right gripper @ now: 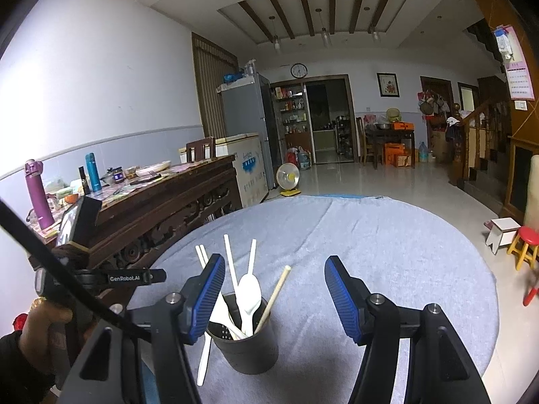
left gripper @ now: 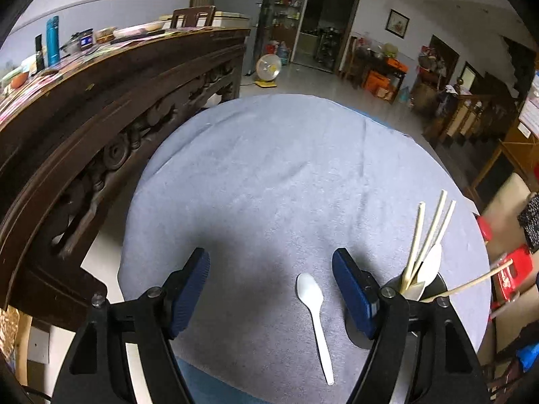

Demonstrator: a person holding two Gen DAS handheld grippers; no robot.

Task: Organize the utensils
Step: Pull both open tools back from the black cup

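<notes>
A: Nearest first. The left gripper has its jaws wide apart and nothing between the pads. One white plastic spoon lies flat on the grey cloth, bowl pointing away, handle toward the camera, nearer the right-hand pad than the left, touching neither.

B: Right gripper?

A: Jaws parted as well, gripping nothing. The dark cup stands upright on the cloth just in front of it, near the left-hand pad; contact cannot be told. Inside: more white spoons and pale chopsticks, all leaning on the rim.

B: Why that arrangement?

A: Judgement only: the cup is the collecting place, upright so long pieces stand on end. The loose spoon looks like the last item on the cloth. The left gripper points down at it, which suits a pick-up by the handle.

B: Risk?

A: The spoon is thin and flat on soft cloth; pads may slide over it.

B: Any writing?

A: The right wrist view shows the left-hand device held in a hand, lettered "GenRobot.AI". Further off, a white chest freezer bears blue print, too small to read. A wall clock hangs at the far end; a pink calendar is illegible.
</notes>
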